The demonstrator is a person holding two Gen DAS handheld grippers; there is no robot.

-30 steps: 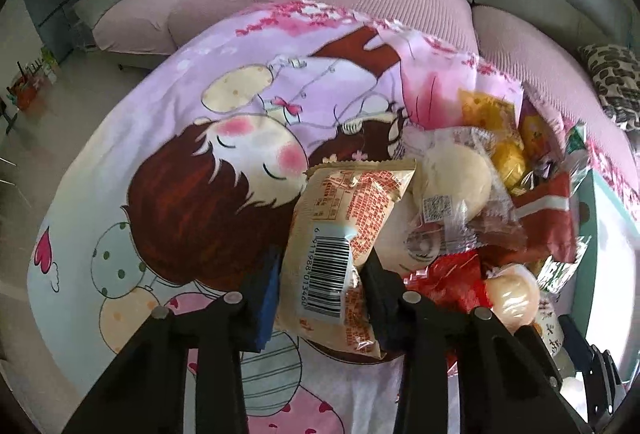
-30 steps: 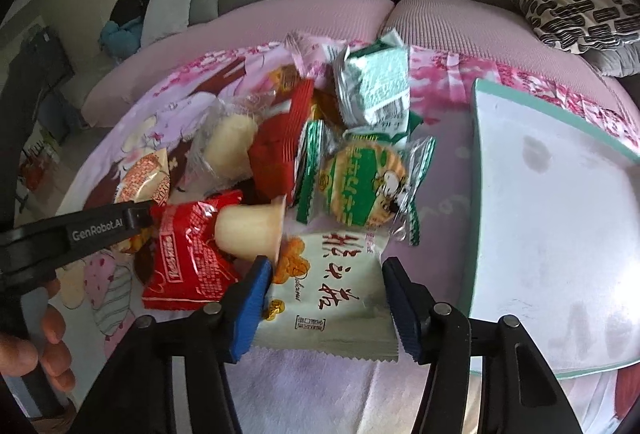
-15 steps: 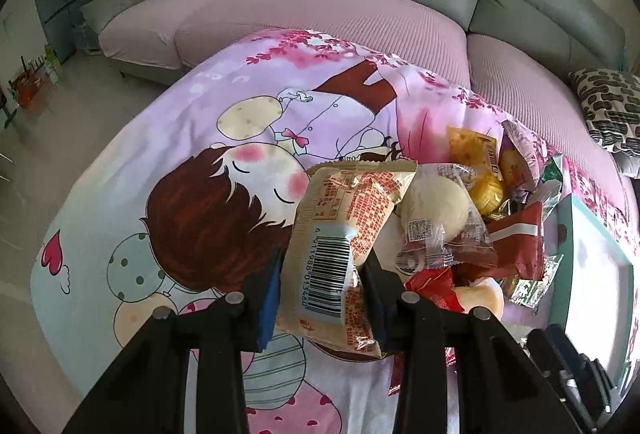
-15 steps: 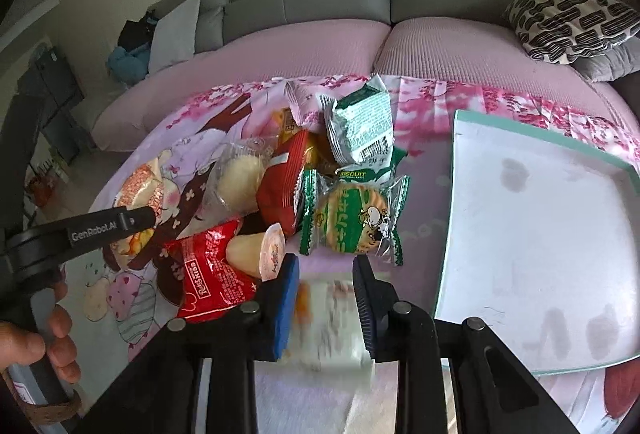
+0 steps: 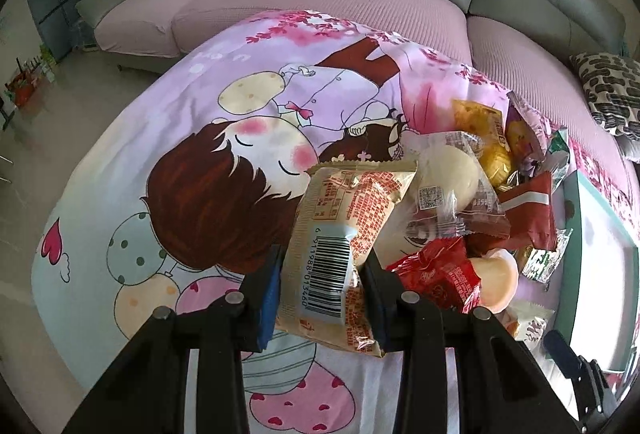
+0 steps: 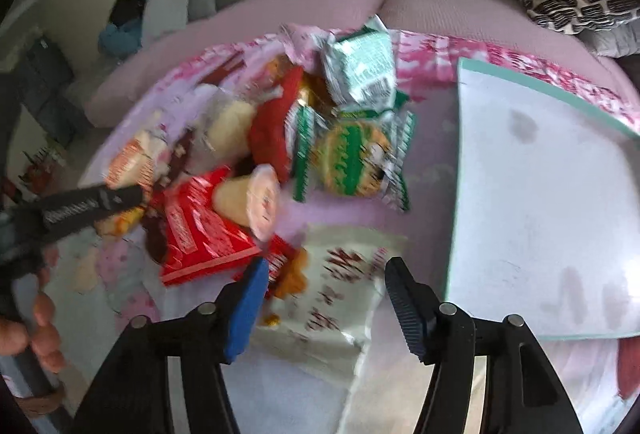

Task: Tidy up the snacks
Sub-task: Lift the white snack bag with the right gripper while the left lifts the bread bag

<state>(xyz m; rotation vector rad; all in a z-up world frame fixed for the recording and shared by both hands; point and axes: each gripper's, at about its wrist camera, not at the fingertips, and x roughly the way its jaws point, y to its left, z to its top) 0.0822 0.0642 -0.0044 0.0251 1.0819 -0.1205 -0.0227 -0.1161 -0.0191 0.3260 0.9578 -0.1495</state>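
Note:
My left gripper point(image 5: 322, 274) is shut on a beige and orange snack packet point(image 5: 352, 202) with a barcode, held over the cartoon-print cloth point(image 5: 200, 122). In the right wrist view my right gripper point(image 6: 326, 270) has its jaws opening. A white packet with red characters point(image 6: 340, 298) lies between them on the cloth, and the pads do not press on it. Just beyond it sits the snack pile: a red packet point(image 6: 200, 230), a jelly cup point(image 6: 260, 202), a green biscuit packet point(image 6: 352, 158) and a silver-green packet point(image 6: 360, 66). That view is blurred.
A white tray with a teal rim point(image 6: 540, 214) lies to the right of the pile, seen also as the tray point(image 5: 600, 254) at the right edge of the left wrist view. A pink and grey sofa point(image 5: 360, 6) curves behind the cloth. A hand point(image 6: 40, 322) holds the left tool.
The right jaws narrowed onto the white packet half a second ago and now stand wide apart again, with the packet lying between them. The left gripper keeps its grip on the barcode packet.

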